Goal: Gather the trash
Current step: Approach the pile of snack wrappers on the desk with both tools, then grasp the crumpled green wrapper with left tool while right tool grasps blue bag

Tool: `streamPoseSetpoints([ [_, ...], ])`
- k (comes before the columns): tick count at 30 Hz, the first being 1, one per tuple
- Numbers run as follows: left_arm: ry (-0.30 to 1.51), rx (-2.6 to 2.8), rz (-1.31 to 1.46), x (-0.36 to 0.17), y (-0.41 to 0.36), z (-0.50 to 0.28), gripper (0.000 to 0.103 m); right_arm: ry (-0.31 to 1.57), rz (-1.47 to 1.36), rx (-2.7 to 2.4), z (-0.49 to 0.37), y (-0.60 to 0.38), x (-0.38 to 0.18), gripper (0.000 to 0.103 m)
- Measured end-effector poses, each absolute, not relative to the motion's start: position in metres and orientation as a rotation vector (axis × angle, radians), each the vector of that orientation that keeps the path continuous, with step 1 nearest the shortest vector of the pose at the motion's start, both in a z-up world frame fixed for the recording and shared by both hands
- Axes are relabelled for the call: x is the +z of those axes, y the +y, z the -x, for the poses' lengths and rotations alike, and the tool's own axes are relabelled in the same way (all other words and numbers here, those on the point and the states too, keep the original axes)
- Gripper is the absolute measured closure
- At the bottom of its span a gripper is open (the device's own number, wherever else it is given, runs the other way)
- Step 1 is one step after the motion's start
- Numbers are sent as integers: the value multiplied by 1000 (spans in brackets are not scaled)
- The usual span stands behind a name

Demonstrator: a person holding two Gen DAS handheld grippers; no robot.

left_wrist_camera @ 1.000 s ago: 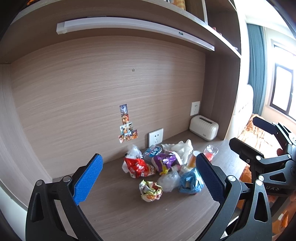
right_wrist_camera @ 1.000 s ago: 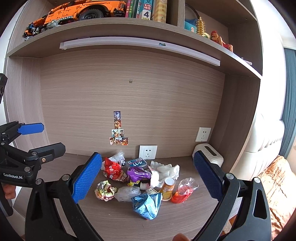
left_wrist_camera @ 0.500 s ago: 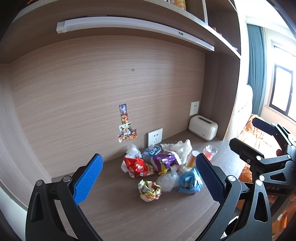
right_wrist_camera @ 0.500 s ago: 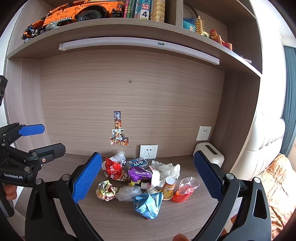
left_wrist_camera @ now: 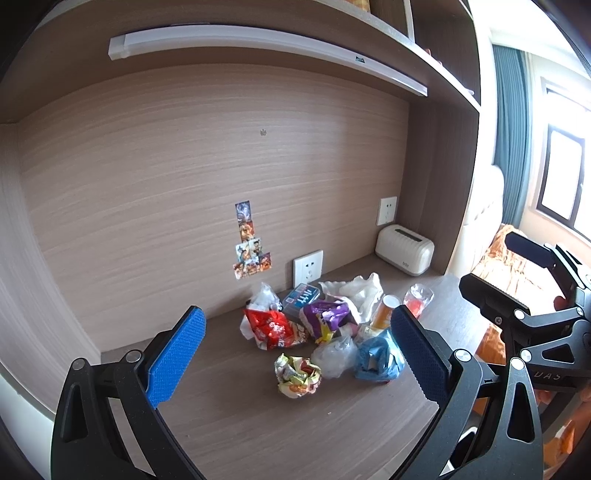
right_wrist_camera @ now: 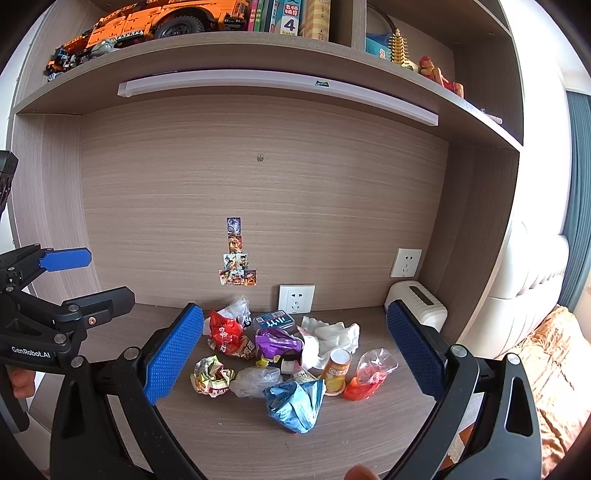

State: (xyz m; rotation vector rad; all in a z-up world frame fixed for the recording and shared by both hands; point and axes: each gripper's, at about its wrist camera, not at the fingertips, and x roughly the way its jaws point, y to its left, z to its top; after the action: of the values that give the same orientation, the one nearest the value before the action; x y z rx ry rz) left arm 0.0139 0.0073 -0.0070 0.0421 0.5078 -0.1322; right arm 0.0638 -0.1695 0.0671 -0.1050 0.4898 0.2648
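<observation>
Both wrist cameras looked down over wide-spread fingers at the trash pile (left_wrist_camera: 325, 332) (right_wrist_camera: 284, 358) on the desk (left_wrist_camera: 258, 424) (right_wrist_camera: 229, 435), well back from it; left view angled from its left, right view squarer on.

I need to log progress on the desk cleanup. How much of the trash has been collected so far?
Nothing looks collected: the trash pile sits on the desk, including the blue bag and orange can. Left gripper and right gripper are open and empty. All pickups remain.

The left gripper (right_wrist_camera: 66, 280) reads "GenRobot.AI" — a book spine (right_wrist_camera: 290, 20) shows "4".
</observation>
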Motion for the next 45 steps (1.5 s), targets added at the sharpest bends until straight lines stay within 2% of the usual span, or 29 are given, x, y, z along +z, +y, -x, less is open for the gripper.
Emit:
streamPoseSetpoints([
  [17, 528, -130, -38, -18, 8, -21, 5, 514, 91, 273, -70, -170, 56, 4],
  [28, 601, -139, -23, -47, 16, -39, 5, 593, 87, 267, -85, -163, 22, 4],
  [37, 664, -174, -64, -96, 14, -77, 5, 709, 52, 228, -112, -164, -33, 4],
  [45, 756, -232, -113, -166, 10, -121, 5, 825, 15, 166, -135, -170, -101, 4],
])
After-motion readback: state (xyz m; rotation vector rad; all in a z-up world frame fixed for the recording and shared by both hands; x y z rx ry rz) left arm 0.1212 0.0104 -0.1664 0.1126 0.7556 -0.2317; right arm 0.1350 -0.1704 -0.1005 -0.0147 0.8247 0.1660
